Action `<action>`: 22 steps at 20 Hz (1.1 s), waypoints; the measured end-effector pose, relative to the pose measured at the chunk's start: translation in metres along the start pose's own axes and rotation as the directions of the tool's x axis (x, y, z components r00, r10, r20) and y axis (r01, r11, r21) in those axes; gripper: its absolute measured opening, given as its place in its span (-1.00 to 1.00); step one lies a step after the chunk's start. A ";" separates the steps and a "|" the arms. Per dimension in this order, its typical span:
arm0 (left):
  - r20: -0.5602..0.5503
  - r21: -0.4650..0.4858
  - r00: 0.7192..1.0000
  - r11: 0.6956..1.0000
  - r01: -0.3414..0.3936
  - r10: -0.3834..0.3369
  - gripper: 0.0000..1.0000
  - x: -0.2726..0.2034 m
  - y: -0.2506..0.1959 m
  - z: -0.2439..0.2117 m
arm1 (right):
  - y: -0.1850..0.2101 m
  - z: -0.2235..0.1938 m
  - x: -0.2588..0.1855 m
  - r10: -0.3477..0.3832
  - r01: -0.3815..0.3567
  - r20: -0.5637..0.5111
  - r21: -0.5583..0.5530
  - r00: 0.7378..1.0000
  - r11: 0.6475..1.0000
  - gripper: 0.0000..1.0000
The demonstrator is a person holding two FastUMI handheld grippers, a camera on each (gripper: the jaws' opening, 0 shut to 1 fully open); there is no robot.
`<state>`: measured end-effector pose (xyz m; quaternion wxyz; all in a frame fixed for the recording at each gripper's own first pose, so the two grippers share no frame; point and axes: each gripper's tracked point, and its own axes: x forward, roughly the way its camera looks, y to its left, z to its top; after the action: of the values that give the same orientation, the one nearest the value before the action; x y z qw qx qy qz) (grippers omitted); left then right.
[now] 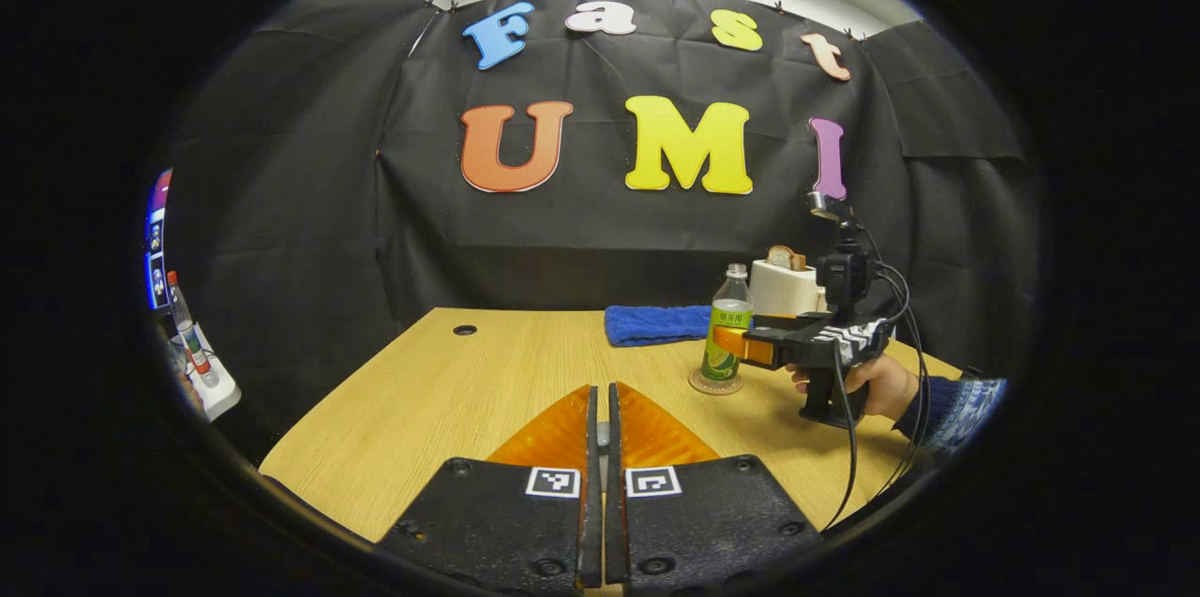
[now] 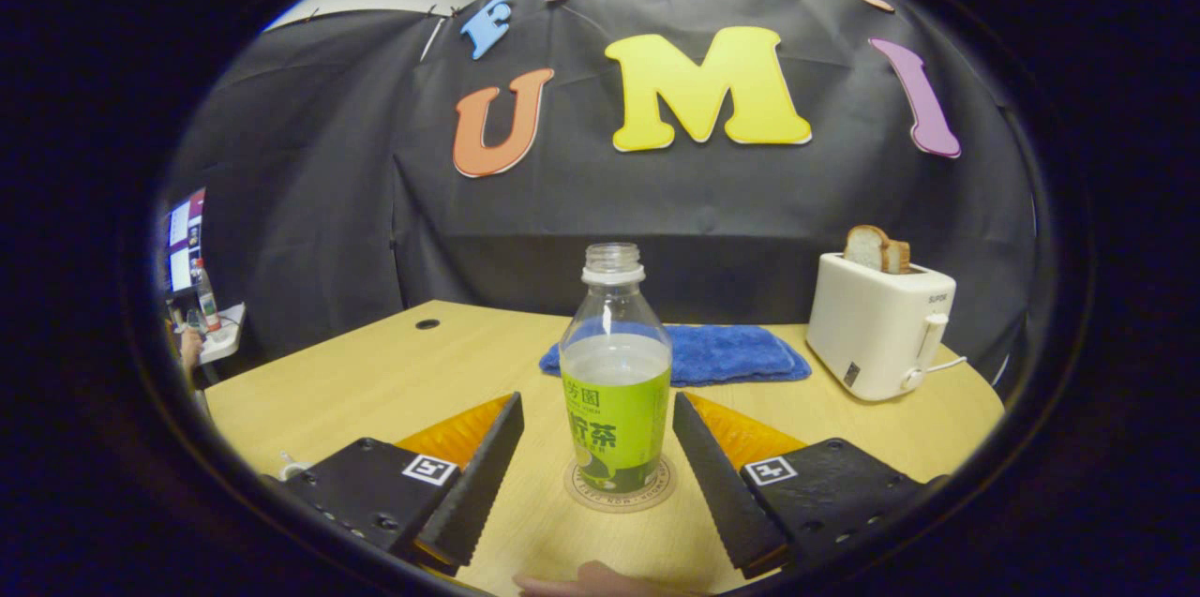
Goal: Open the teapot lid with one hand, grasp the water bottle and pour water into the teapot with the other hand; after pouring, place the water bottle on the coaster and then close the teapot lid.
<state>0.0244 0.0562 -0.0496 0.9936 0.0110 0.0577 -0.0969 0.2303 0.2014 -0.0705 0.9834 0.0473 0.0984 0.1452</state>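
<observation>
right gripper gapes around the uncapped water bottle on its coaster, seemingly untouching; a clipped side spills it. left gripper clenched empty.

Water bottle clear glossy plastic; table matt wood grain; towel fluffy cloth; toaster smooth plastic.
</observation>
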 end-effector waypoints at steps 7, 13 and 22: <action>0.006 -0.012 0.999 0.999 0.040 -0.040 -0.92 0.013 -0.019 -0.003 | -0.024 0.024 -0.085 -0.046 0.048 0.113 -0.018 0.993 0.999 0.90; 0.002 -0.051 0.997 0.995 0.081 -0.081 -0.91 0.035 -0.033 -0.017 | -0.059 0.033 -0.194 -0.145 0.163 0.209 -0.074 0.967 0.984 0.90; -0.023 0.033 0.999 0.998 0.050 -0.049 -0.92 0.073 -0.051 -0.059 | -0.111 0.046 -0.281 -0.253 0.291 0.296 -0.090 0.921 0.953 0.93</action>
<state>0.0789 -0.0056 -0.1168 0.9898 0.0275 0.0675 -0.1222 0.0066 0.0097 0.0110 0.9988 -0.0121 -0.0463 0.0051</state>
